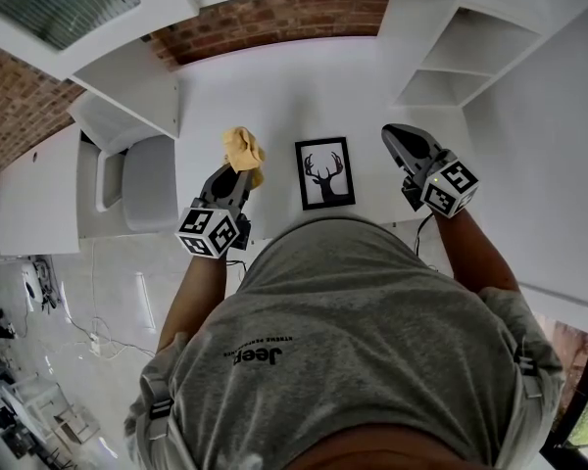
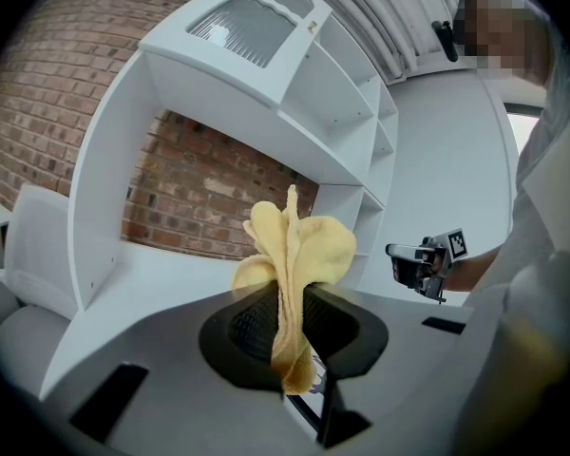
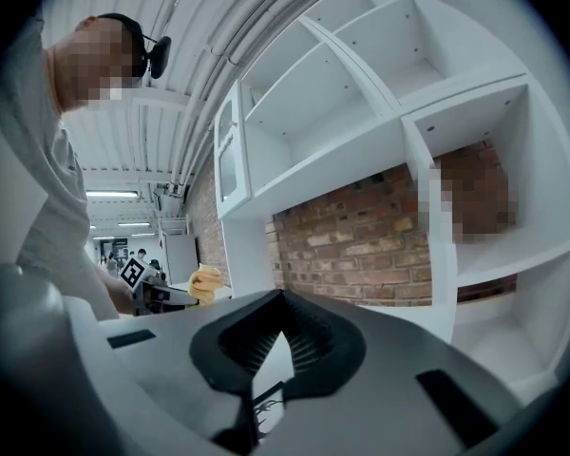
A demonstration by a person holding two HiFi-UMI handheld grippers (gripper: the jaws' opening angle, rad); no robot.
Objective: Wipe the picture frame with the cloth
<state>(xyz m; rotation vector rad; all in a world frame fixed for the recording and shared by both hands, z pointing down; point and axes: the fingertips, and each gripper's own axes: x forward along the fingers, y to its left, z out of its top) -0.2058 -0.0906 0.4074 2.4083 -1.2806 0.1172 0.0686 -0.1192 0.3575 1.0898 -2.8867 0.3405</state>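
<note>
Item: picture frame (image 1: pixel 324 172), black-edged, stag print, lying flat face-up on the white desk (image 1: pixel 274 86), directly ahead of the person. Left of the frame, just beside its upper corner: left gripper (image 1: pixel 237 169), jaws clamped on the yellow cloth (image 1: pixel 243 151). The cloth is pinched through its middle, with loose folds bunched out past the jaw tips, apparently so that soft fabric rather than plastic meets the frame. The cloth is raised and not yet on the frame. Right of the frame, a little apart from its upper corner: right gripper (image 1: pixel 392 133), jaws closed tip to tip with nothing between them. It is likely held ready to pin the frame's edge so the frame does not slide under the wipe. Wiping judged not yet begun.
</note>
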